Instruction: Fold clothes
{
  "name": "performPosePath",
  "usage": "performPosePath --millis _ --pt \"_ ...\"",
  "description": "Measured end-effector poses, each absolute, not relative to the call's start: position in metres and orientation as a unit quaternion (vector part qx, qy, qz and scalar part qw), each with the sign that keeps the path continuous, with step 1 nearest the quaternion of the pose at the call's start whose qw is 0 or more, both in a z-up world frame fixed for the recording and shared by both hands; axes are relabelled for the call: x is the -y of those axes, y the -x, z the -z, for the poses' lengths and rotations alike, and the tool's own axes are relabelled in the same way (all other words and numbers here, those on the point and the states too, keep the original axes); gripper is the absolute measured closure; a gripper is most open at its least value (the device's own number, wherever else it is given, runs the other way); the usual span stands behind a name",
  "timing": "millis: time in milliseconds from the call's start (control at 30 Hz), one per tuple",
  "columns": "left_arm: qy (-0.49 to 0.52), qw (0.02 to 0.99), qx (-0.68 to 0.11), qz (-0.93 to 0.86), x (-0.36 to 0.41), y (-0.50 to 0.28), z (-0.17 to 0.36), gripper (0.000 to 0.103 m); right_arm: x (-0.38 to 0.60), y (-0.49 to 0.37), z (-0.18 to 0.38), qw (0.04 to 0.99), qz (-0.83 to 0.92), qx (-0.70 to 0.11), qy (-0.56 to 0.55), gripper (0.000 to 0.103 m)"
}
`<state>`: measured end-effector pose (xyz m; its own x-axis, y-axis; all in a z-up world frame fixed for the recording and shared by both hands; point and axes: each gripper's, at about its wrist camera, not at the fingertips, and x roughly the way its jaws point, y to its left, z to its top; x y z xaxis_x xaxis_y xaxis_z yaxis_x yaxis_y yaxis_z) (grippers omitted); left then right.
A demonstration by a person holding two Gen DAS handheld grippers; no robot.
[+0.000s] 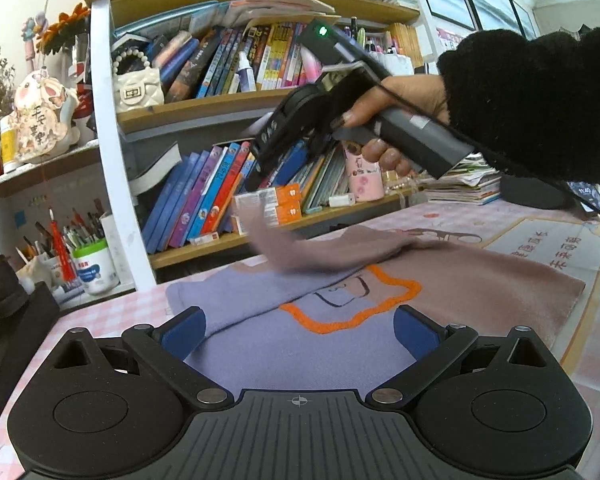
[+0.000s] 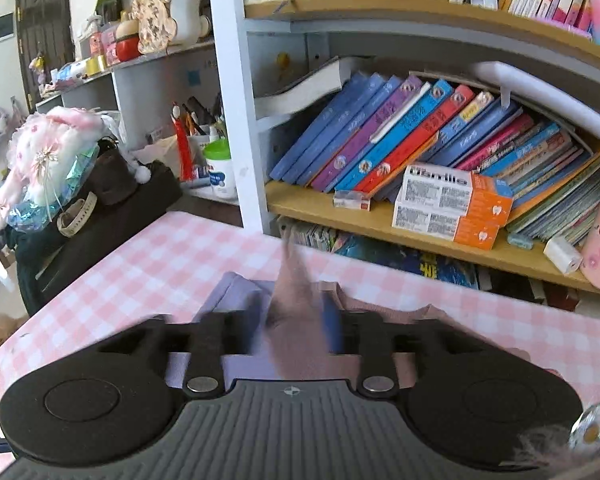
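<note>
- Our right gripper (image 2: 296,332) is pinched on a mauve sleeve (image 2: 294,300) (blurred in its own camera, so the exact bite is hard to read), the cloth rising in a peak between the blue pads.
- From the left wrist view, that same right gripper (image 1: 260,160) hangs above the table with the sleeve (image 1: 284,248) trailing down from it to the garment.
- Our left gripper (image 1: 298,326) is spread wide and holds nothing; it hovers just over the near part of the sweater (image 1: 320,352), fingers on either side of the orange outline.
- The sweater lies flat on the pink checked tablecloth (image 2: 160,256), lilac on one half and mauve on the other, its long axis running left to right across the left camera's view.
- The lifted sleeve sits beyond the left gripper, toward the bookshelf (image 2: 380,216); we judge the right hand the nearer one for carrying it across the body.
- Bare cloth shows to the left of the garment, while the shelf edge closes in behind, so room is tighter on the far side.
</note>
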<state>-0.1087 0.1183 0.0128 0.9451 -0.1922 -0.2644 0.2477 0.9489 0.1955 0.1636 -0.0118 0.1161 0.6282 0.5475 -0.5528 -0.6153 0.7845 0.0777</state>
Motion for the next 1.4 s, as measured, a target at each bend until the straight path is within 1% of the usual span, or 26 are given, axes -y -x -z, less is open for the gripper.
performPosePath --millis 33,100,167,233,400,467,600,667,700,767,833,867,900,933,967,1000,1033,1200,1300,1367,1400 --pt "-0.114 0.979 -0.124 0.112 -0.118 0.108 -0.013 0.001 0.014 -0.160 -0.118 0.902 -0.324 -0.280 0.060 0.052" --pt "-0.115 0.979 -0.128 0.112 -0.118 0.106 -0.012 0.001 0.024 -0.151 -0.121 0.902 -0.328 -0.275 0.055 0.051" --pt "-0.118 0.978 -0.132 0.109 -0.117 0.106 -0.012 0.001 0.039 -0.139 -0.121 0.902 -0.329 -0.275 0.043 0.046" --pt "-0.121 0.977 -0.137 0.108 -0.116 0.104 -0.011 0.001 0.056 -0.125 -0.116 0.902 -0.326 -0.283 0.031 0.044" --pt "-0.127 0.976 -0.153 0.094 -0.114 0.100 -0.010 0.001 0.103 -0.072 -0.090 0.902 -0.298 -0.310 0.042 0.041" --pt "-0.129 0.975 -0.158 0.086 -0.113 0.098 -0.010 0.001 0.120 -0.047 -0.079 0.905 -0.282 -0.313 0.052 0.035" --pt "-0.129 0.976 -0.162 0.071 -0.114 0.097 -0.009 0.002 0.155 -0.004 -0.055 0.908 -0.253 -0.329 0.055 0.034" --pt "-0.117 0.981 -0.143 0.063 -0.118 0.104 -0.011 0.003 0.173 0.014 -0.045 0.908 -0.244 -0.339 0.037 0.036" --pt "-0.103 0.982 -0.146 0.061 -0.122 0.107 -0.013 0.003 0.181 0.022 -0.041 0.908 -0.241 -0.343 0.031 0.038" --pt "-0.067 0.983 -0.163 0.052 -0.130 0.110 -0.016 0.006 0.199 0.036 -0.034 0.909 -0.230 -0.346 0.016 0.044" --pt "-0.018 0.982 -0.186 0.032 -0.141 0.117 -0.019 0.021 0.216 0.048 -0.026 0.909 -0.224 -0.352 0.000 0.051" --pt "0.004 0.981 -0.194 0.025 -0.147 0.121 -0.019 0.026 0.223 0.054 -0.023 0.908 -0.222 -0.355 -0.007 0.055" --pt "0.026 0.979 -0.202 0.018 -0.152 0.125 -0.020 0.036 0.229 0.058 -0.019 0.907 -0.221 -0.357 -0.015 0.056" --pt "0.048 0.977 -0.209 0.012 -0.158 0.129 -0.020 0.042 0.235 0.061 -0.016 0.906 -0.221 -0.359 -0.024 0.059" --pt "0.061 0.975 -0.215 0.010 -0.162 0.132 -0.020 0.045 0.240 0.063 -0.013 0.905 -0.222 -0.360 -0.033 0.063" --pt "0.075 0.972 -0.222 0.008 -0.166 0.136 -0.019 0.050 0.244 0.065 -0.010 0.904 -0.223 -0.361 -0.042 0.065" --pt "0.083 0.969 -0.231 0.005 -0.168 0.138 -0.017 0.052 0.247 0.066 -0.007 0.903 -0.225 -0.362 -0.052 0.067" --pt "0.103 0.957 -0.271 -0.009 -0.175 0.139 -0.007 0.053 0.253 0.064 -0.002 0.901 -0.236 -0.357 -0.070 0.071" --pt "0.112 0.949 -0.295 -0.016 -0.175 0.132 -0.001 0.061 0.256 0.062 0.001 0.900 -0.242 -0.355 -0.080 0.075" --pt "0.116 0.944 -0.308 -0.020 -0.173 0.128 0.003 0.064 0.254 0.059 0.003 0.898 -0.249 -0.353 -0.084 0.083" --pt "0.125 0.943 -0.309 -0.013 -0.174 0.125 0.003 0.070 0.253 0.057 0.004 0.896 -0.254 -0.353 -0.088 0.085"
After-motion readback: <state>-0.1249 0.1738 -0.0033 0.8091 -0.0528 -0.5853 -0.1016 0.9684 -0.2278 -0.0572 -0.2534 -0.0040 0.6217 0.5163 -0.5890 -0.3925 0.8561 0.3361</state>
